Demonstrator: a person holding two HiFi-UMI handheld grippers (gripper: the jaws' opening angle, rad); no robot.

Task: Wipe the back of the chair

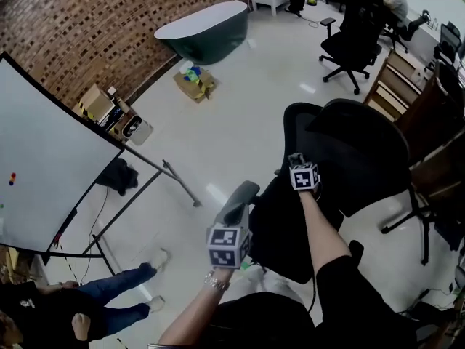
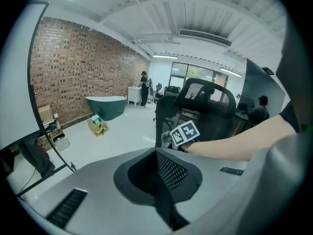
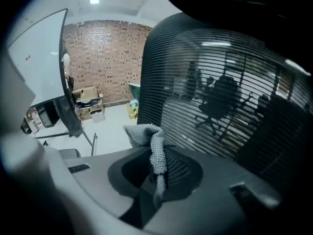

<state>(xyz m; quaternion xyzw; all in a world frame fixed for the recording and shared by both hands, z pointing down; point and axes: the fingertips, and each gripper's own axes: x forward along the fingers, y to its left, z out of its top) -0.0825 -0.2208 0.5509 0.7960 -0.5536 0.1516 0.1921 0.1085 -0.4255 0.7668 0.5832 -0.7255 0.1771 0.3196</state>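
Right claw (image 3: 159, 168) is clamped on the cloth (image 3: 152, 143). The cloth bunches just past the tips, at the left edge of the mesh chair back (image 3: 220, 92); can't tell if they touch. The back fills everything ahead and to the right. Left claw (image 2: 162, 175) is closed on nothing, with the armrest (image 1: 240, 197) just ahead of it. Beyond that the right forearm (image 2: 234, 143) crosses in front of the chair. Far left of both claws: whiteboard (image 1: 43, 158), box (image 1: 195, 83), tub (image 1: 207, 27).

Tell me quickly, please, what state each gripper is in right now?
Left gripper: shut, nothing between its jaws.
Right gripper: shut on the grey cloth.
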